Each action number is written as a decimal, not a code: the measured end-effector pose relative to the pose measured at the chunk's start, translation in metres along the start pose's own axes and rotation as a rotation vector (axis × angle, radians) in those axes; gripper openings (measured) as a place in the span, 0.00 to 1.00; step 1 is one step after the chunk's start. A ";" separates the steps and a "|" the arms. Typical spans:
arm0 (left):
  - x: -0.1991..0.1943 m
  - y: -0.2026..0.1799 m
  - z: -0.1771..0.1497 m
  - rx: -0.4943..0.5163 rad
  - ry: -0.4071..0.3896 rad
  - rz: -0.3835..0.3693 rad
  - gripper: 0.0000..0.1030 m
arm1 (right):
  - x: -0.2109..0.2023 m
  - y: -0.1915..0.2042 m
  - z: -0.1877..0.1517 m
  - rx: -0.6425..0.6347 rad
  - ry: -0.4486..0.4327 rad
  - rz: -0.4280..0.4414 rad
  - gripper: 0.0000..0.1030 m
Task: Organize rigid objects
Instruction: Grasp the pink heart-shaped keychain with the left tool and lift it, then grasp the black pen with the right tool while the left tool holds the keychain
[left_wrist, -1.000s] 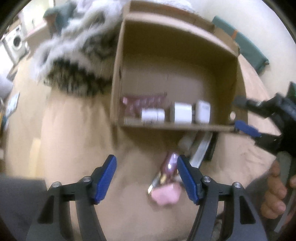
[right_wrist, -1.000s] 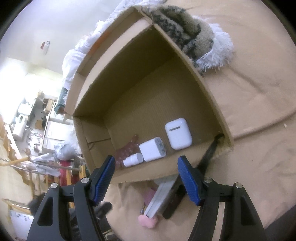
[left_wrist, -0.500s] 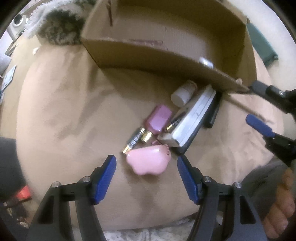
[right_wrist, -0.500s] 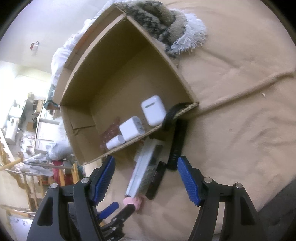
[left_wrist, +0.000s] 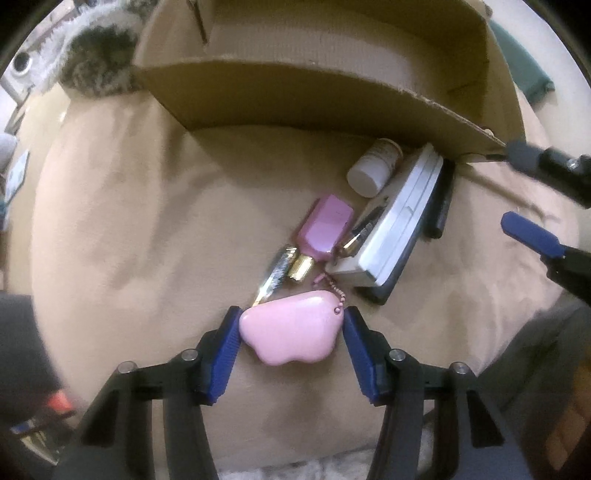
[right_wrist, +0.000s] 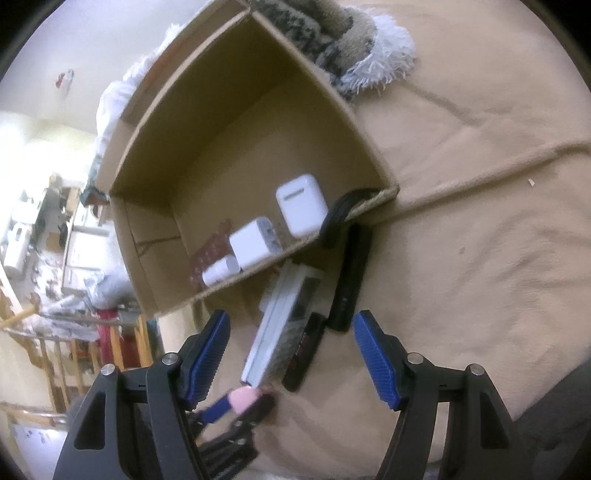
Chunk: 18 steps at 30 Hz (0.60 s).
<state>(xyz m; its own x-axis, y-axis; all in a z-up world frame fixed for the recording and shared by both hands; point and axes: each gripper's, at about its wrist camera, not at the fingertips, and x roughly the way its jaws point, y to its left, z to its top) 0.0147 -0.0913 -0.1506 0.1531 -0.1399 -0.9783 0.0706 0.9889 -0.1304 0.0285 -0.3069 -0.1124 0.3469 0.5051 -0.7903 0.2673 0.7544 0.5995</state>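
My left gripper (left_wrist: 290, 334) is shut on a pink cloud-shaped keychain case (left_wrist: 290, 338) that lies on the tan bedcover. Beyond it lie a pink bottle with a gold cap (left_wrist: 323, 227), a silver tube (left_wrist: 275, 277), a white pill bottle (left_wrist: 373, 168), a white-and-grey flat device (left_wrist: 393, 236) and a black bar (left_wrist: 441, 201), all in front of the cardboard box (left_wrist: 295, 96). My right gripper (right_wrist: 291, 354) is open above the flat device (right_wrist: 282, 325). The box (right_wrist: 236, 122) holds a white earbud case (right_wrist: 301, 208), a white charger (right_wrist: 255, 242) and a small white bottle (right_wrist: 219, 271).
A fringed patterned blanket (right_wrist: 343, 40) lies behind the box on the bed. A black strap (right_wrist: 338, 214) hangs over the box's front corner. A dark phone-like slab (right_wrist: 304, 352) lies beside the flat device. A cluttered room shows at the left (right_wrist: 44, 240).
My left gripper moved forward and down and closed on the pink case. My right gripper drew back a little, staying open above the flat device.
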 end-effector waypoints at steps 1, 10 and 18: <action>-0.009 0.003 0.000 -0.002 -0.013 -0.001 0.50 | 0.002 0.000 -0.001 -0.014 0.016 -0.019 0.72; -0.083 0.028 0.030 0.011 -0.168 0.029 0.50 | 0.021 0.046 -0.011 -0.434 0.109 -0.311 0.72; -0.090 0.069 0.048 -0.013 -0.160 -0.015 0.50 | 0.059 0.090 -0.044 -0.909 0.337 -0.342 0.99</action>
<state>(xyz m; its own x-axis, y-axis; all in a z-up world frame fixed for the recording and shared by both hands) 0.0529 -0.0127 -0.0641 0.3069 -0.1599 -0.9382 0.0619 0.9870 -0.1480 0.0338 -0.1910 -0.1108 0.0723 0.1898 -0.9792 -0.5256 0.8416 0.1243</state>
